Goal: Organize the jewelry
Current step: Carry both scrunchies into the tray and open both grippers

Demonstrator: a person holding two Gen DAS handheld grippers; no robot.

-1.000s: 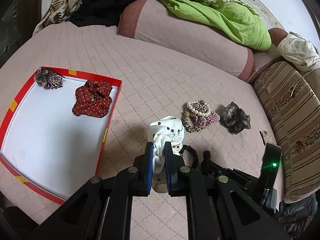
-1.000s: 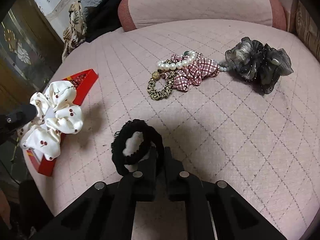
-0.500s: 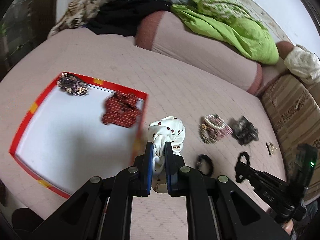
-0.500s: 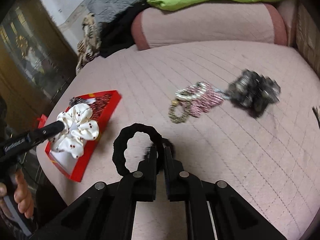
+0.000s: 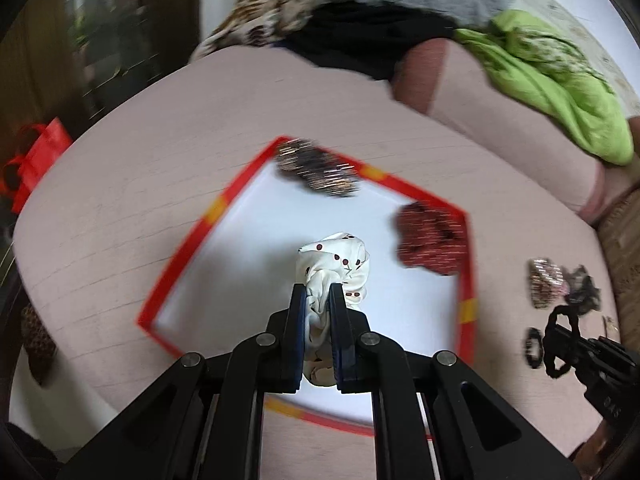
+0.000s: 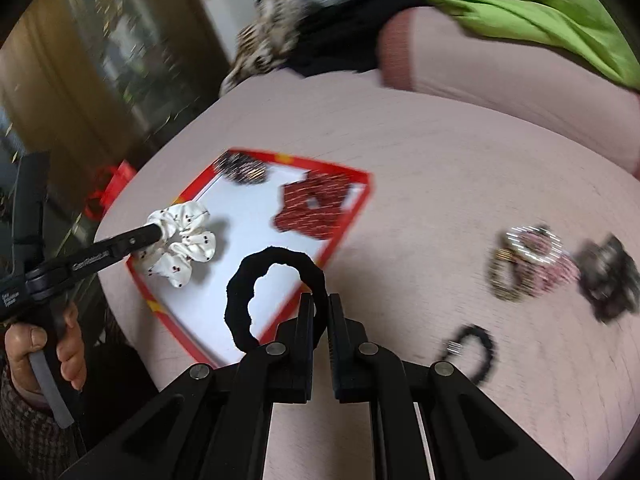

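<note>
My left gripper (image 5: 318,292) is shut on a white cherry-print scrunchie (image 5: 336,258) and holds it above the white floor of the red-rimmed tray (image 5: 224,208). The right wrist view shows that scrunchie (image 6: 184,240) over the tray's left part (image 6: 348,216). My right gripper (image 6: 320,300) is shut on a black scrunchie (image 6: 240,292), held in the air near the tray's right edge; it also shows in the left wrist view (image 5: 558,344). A red dotted scrunchie (image 5: 432,240) and a dark sparkly piece (image 5: 316,168) lie in the tray.
On the pink bed cover lie a leopard and pearl bundle (image 6: 528,264), a grey-black scrunchie (image 6: 608,284) and a small black hair tie (image 6: 474,350). A pink bolster (image 5: 500,112) with green cloth (image 5: 560,84) lies behind. A red bag (image 5: 36,160) hangs left.
Both grippers have swung left with their scrunchies. The white scrunchie has gone from beside the tray's right edge to over its floor; the black one has neared the tray.
</note>
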